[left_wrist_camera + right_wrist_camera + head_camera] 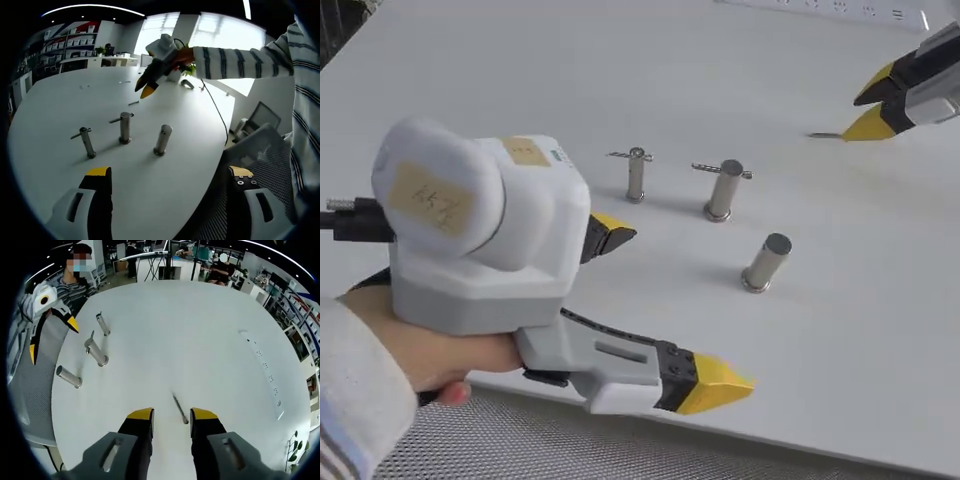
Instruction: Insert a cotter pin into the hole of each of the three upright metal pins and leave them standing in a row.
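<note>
Three upright metal pins stand in a row on the white table. The far pin point(637, 178) and the middle pin point(723, 192) each carry a cotter pin through the top. The near pin point(766, 263) has none. A loose cotter pin point(825, 134) point(180, 410) lies flat on the table between the open jaws of my right gripper point(872, 105) point(172, 415), just ahead of the tips. My left gripper point(670, 306) point(170, 175) hovers open and empty at the table's near edge, short of the pins point(125, 127).
A white power strip point(260, 365) lies along the far side of the table point(520, 70). A grey mesh chair seat point(520, 445) sits below the near table edge. A cable point(215, 105) trails across the table's right side.
</note>
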